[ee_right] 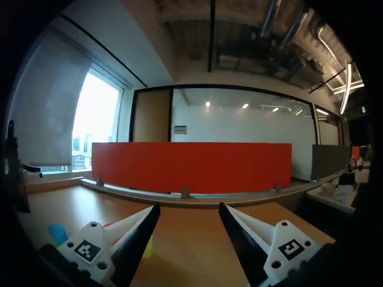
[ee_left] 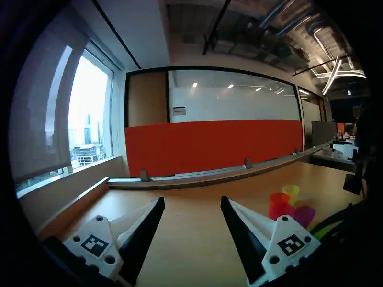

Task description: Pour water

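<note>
In the left gripper view my left gripper is open above the wooden desk, nothing between its fingers. To its right stand an orange cup, a yellow cup behind it and a purple cup in front. In the right gripper view my right gripper is open too and holds nothing. Low on the left, partly hidden behind its left finger, I see a blue cup, a bit of yellow cup and a sliver of red.
A red divider panel runs along the desk's far edge, glass wall behind it. A window lies to the left. A dark object stands at the right edge of the left gripper view; another desk with clutter lies beyond.
</note>
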### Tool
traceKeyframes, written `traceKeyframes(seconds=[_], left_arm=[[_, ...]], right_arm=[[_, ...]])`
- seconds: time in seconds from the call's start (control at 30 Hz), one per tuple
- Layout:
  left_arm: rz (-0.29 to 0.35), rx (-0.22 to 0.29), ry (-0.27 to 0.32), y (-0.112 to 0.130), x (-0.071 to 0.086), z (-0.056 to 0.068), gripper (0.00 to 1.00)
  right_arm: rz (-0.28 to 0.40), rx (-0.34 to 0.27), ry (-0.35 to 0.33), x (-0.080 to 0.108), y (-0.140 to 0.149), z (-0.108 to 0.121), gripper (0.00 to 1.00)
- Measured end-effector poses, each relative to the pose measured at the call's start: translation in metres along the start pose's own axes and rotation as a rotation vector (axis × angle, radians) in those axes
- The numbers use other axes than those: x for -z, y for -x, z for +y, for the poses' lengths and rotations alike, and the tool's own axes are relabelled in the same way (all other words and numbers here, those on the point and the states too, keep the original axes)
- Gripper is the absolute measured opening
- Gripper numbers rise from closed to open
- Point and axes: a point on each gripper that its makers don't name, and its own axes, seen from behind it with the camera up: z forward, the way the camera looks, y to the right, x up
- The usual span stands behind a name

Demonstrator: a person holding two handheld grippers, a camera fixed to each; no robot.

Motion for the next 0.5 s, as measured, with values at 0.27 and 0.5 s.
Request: traceKeyframes(seconds=[0.27, 0.5], left_arm=[[0.031, 0.046, -0.039, -0.004, -0.001, -0.008, 0.86], [0.041, 0.078, -0.058, 0.002, -0.003, -0.007, 0.86]], right_arm=[[0.031, -0.016, 0.048, 0.003, -0.004, 0.008, 0.95], [0.028, -0.013, 0.079, 0.006, -0.003, 0.012, 0.95]])
